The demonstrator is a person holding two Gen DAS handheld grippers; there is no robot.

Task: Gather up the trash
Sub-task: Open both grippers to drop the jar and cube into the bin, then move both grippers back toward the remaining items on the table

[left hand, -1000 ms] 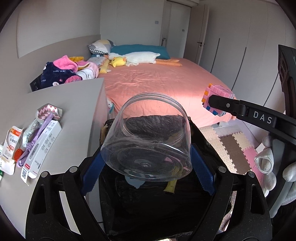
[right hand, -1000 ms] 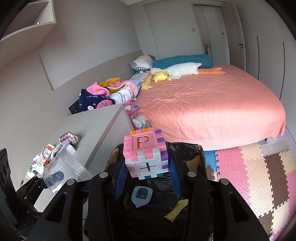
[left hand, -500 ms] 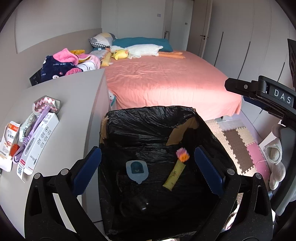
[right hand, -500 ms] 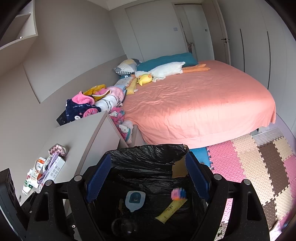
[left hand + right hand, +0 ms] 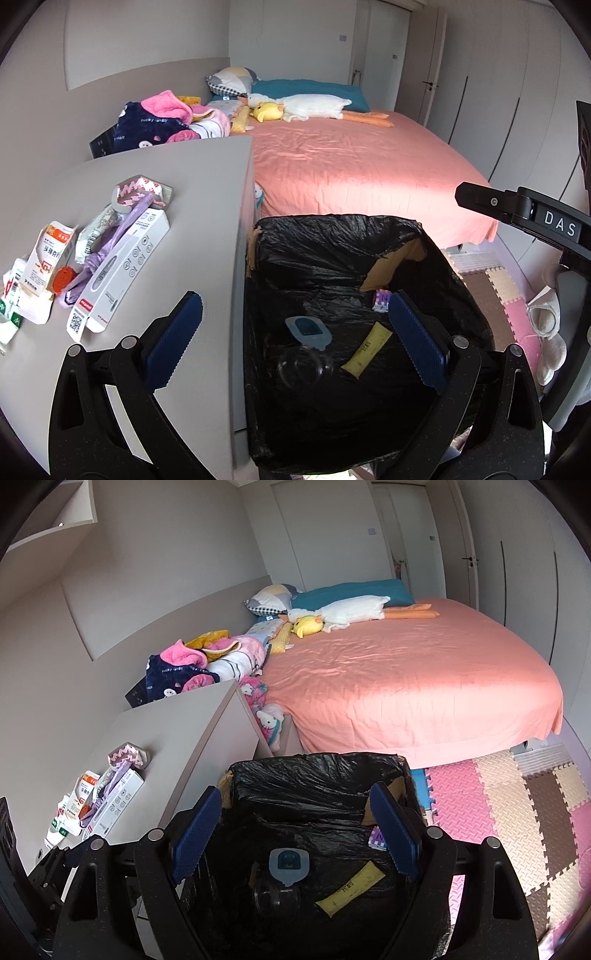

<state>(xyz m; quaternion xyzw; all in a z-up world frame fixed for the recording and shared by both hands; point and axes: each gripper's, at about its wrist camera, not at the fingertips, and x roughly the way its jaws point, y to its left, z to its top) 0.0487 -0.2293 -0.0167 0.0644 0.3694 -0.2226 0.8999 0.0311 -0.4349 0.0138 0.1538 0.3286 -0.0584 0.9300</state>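
Observation:
A trash bin lined with a black bag point(image 5: 332, 236) point(image 5: 317, 771) stands beside a grey cabinet. Inside lie a clear plastic jar point(image 5: 303, 367) point(image 5: 275, 895), a pink and purple block point(image 5: 380, 300) point(image 5: 376, 838), a yellow sachet point(image 5: 365, 349) point(image 5: 351, 888) and a blue lid point(image 5: 306, 328) point(image 5: 289, 864). My left gripper point(image 5: 295, 343) is open and empty above the bin. My right gripper point(image 5: 295, 830) is open and empty above the bin too. Loose packaging lies on the cabinet: a white box point(image 5: 118, 273) point(image 5: 114, 805), a purple wrapper point(image 5: 92, 262) and cartons point(image 5: 48, 258).
The grey cabinet top point(image 5: 184, 177) point(image 5: 177, 731) is left of the bin. A pink bed point(image 5: 351, 162) point(image 5: 406, 679) with plush toys lies behind. Foam floor mats point(image 5: 517, 805) are to the right. Clothes point(image 5: 159, 122) pile at the cabinet's far end.
Both grippers opened: the clear jar dropped from the left one and the block from the right one into the bin. Both have since moved slightly left and back.

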